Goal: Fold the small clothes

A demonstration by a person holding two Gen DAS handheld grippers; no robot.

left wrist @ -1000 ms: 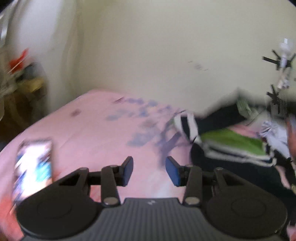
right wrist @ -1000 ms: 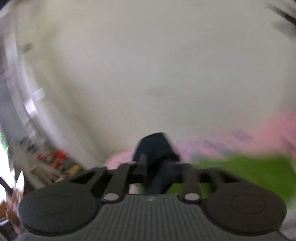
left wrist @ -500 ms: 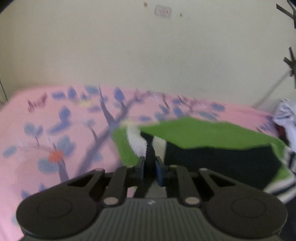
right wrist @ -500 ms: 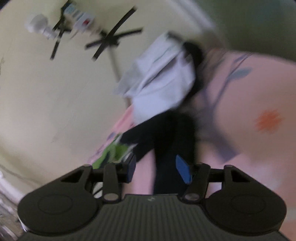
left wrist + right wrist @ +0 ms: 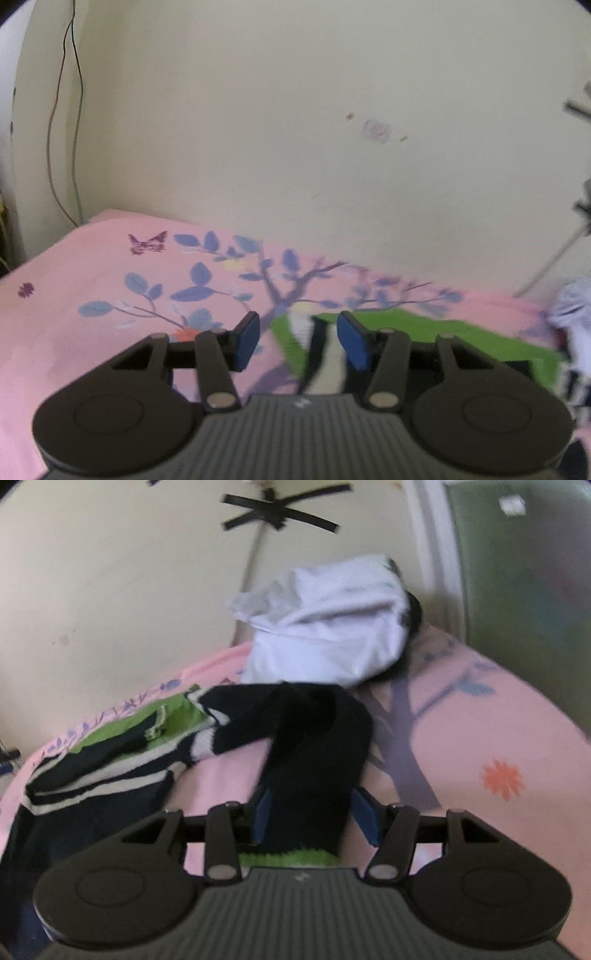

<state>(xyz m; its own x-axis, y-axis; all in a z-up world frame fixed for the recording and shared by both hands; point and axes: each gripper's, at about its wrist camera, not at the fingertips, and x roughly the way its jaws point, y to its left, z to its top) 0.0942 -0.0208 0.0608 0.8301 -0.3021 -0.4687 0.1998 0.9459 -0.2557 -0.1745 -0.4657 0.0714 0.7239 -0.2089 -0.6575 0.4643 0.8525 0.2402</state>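
A small green, navy and white striped garment [image 5: 417, 328] lies on the pink flowered bedsheet [image 5: 110, 302]. My left gripper [image 5: 299, 341] is open just above the garment's near edge, where a white and dark stripe runs between the blue pads [image 5: 246, 339]. In the right wrist view the same garment [image 5: 122, 753] is spread to the left, and its dark sleeve [image 5: 314, 746] runs between the fingers of my right gripper [image 5: 316, 819]. The jaws stand apart around the sleeve, whose green cuff lies at the gripper's base.
A pile of white clothes [image 5: 325, 624] sits at the far end of the bed against the cream wall. A stand with black crossed legs [image 5: 277, 513] rises behind it. A green door [image 5: 517, 572] is at the right. Cables hang at the left wall [image 5: 62, 110].
My left gripper was shut on the garment's edge half a second ago and has opened. My right gripper has come down around the dark sleeve.
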